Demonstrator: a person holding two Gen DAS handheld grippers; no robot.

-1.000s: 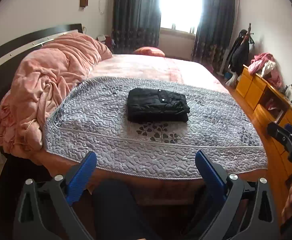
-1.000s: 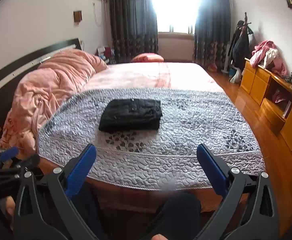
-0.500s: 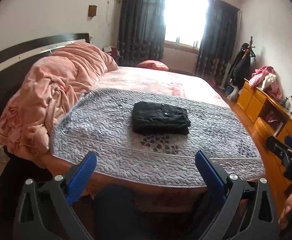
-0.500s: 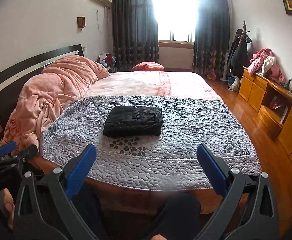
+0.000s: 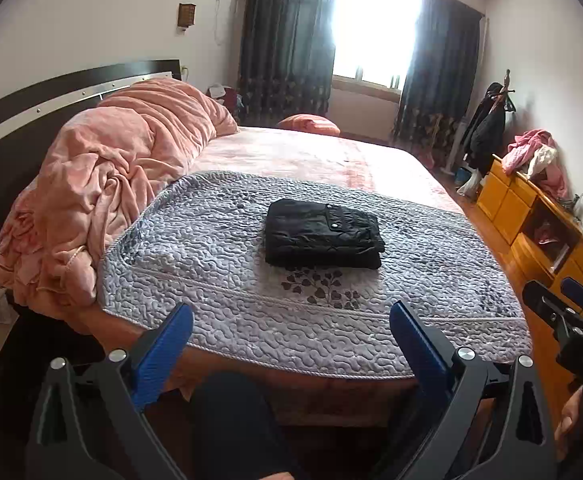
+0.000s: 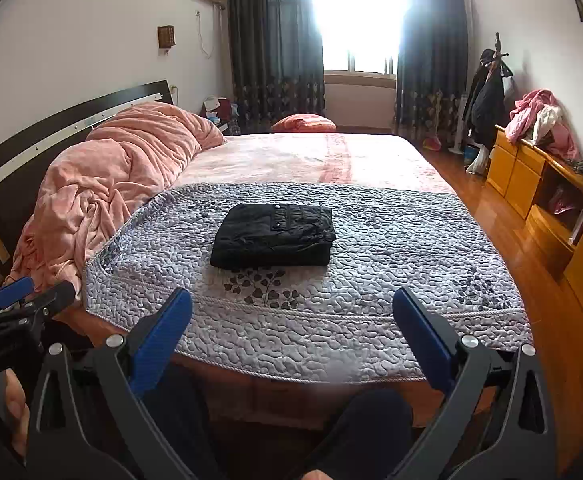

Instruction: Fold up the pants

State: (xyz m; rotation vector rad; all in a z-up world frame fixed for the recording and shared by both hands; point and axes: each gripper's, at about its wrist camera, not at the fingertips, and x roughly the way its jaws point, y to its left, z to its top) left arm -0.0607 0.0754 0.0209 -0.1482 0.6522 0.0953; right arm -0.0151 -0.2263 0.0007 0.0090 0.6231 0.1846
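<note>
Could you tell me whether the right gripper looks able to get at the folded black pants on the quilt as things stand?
Probably yes: the right gripper is open and empty, and nothing lies between it and the black pants on the grey quilt, though it is well back.

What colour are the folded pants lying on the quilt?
Black. The folded pants lie on the grey quilt; the right wrist view shows them best.

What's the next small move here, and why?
Probably none on the cloth: keep both grippers back and stop. The black pants already lie as a compact, squared stack on the grey quilt. The left gripper and right gripper are open, empty and short of the bed edge. At most, square up one corner.
</note>
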